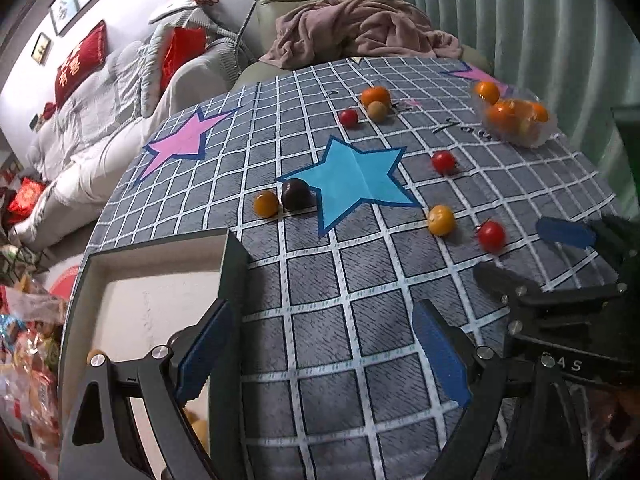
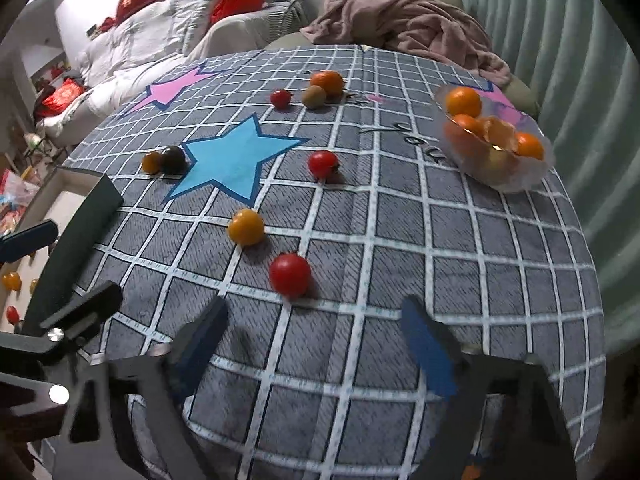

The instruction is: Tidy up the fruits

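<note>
Small fruits lie scattered on the checked tablecloth (image 2: 400, 260): red tomatoes (image 2: 290, 274) (image 2: 322, 163) (image 2: 281, 98), a yellow one (image 2: 246, 227), a dark one (image 2: 173, 159) beside a small orange one (image 2: 152, 161), a tangerine (image 2: 327, 82) with a brown fruit (image 2: 313, 96). A clear bowl (image 2: 516, 178) holds several tangerines. My right gripper (image 2: 316, 344) is open and empty, just short of the nearest red tomato. My left gripper (image 1: 320, 352) is open and empty over the cloth, its left finger over the white box (image 1: 132, 304). The box holds a few small fruits (image 2: 11, 281).
The dark edge of the box (image 1: 234, 276) stands at the table's left. A sofa with a pink blanket (image 1: 360, 28) is behind the table, a bed with red cushions (image 1: 80, 60) to the left, a curtain on the right. The right gripper shows in the left wrist view (image 1: 568, 256).
</note>
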A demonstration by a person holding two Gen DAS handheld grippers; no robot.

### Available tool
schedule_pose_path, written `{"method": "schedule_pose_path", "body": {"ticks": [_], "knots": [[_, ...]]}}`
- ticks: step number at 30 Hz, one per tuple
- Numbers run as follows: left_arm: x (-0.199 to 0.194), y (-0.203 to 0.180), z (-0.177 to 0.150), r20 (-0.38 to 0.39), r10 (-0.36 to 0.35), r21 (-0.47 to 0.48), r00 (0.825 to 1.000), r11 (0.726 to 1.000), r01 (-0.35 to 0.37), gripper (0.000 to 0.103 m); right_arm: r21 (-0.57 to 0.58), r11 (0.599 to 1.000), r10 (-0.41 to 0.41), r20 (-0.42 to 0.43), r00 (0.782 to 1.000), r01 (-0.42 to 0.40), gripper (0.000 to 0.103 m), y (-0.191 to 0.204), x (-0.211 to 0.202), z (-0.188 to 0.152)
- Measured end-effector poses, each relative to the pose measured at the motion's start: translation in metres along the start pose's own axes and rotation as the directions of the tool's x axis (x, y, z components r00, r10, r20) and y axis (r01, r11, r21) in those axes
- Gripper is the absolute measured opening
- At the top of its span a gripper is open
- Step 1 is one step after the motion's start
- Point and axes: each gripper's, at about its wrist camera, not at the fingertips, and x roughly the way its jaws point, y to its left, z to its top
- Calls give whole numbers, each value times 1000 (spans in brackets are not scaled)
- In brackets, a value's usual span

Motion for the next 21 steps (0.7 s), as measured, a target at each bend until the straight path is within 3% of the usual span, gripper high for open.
{"method": "schedule_pose_path", "body": {"ticks": [5, 9, 10, 21], "knots": [[11, -6, 6, 8, -10, 15, 1000, 1000, 10, 91, -43, 999, 7, 29, 1000, -6, 61, 2, 4, 5], [20, -18, 18, 22, -25, 36, 999, 999, 24, 91, -33, 999, 19, 45, 999, -18, 33, -7, 2, 5], [22, -22, 21, 30, -28, 47, 999, 999, 26, 91, -16, 1000, 19, 47, 999, -19, 30, -11, 1, 5], [50, -60, 42, 39, -81, 93, 996, 993, 77, 88, 111, 993, 43, 57, 997, -49, 24, -55, -2, 1]]}}
